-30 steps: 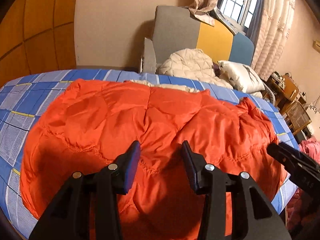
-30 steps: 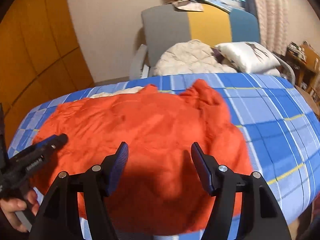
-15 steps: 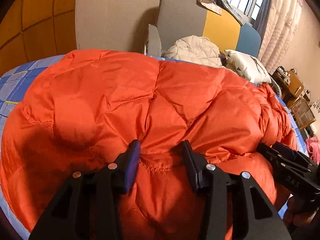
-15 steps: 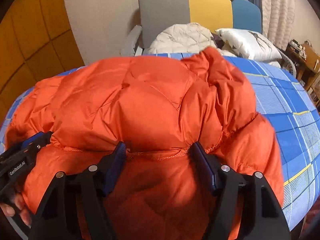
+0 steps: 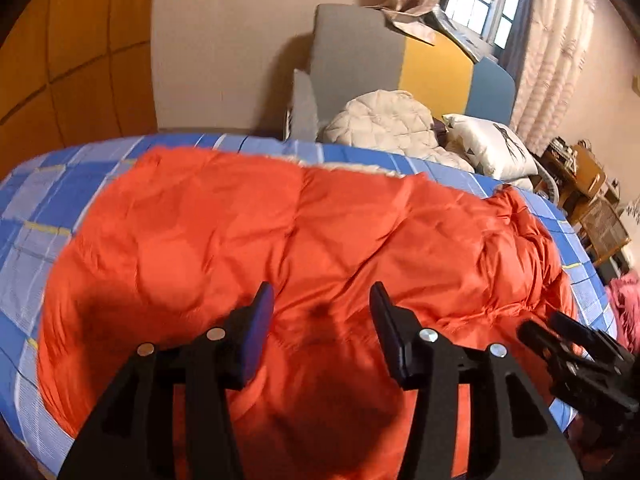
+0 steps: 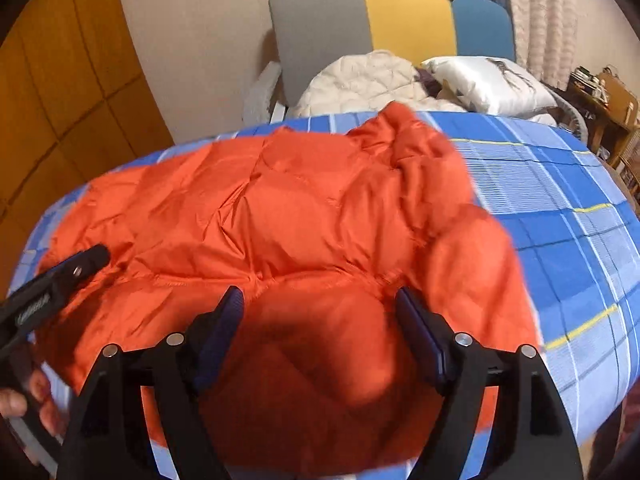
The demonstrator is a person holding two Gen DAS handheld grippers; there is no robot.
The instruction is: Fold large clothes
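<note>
A large orange quilted down jacket lies spread on the blue plaid bed; it also shows in the right wrist view. My left gripper is open and empty, just above the jacket's near part. My right gripper is open and empty over the jacket's near edge. The right gripper shows at the lower right of the left wrist view. The left gripper shows at the left of the right wrist view, over the jacket's left edge.
A grey, yellow and blue headboard stands behind the bed, with a cream quilted blanket and a white pillow before it. Wooden furniture stands at the right. A yellow panelled wall is at the left.
Both grippers have let go of the jacket fold and pulled back. The jacket, bunched up close half a second ago, now lies flatter on the bed. Both jaws have opened wider.
</note>
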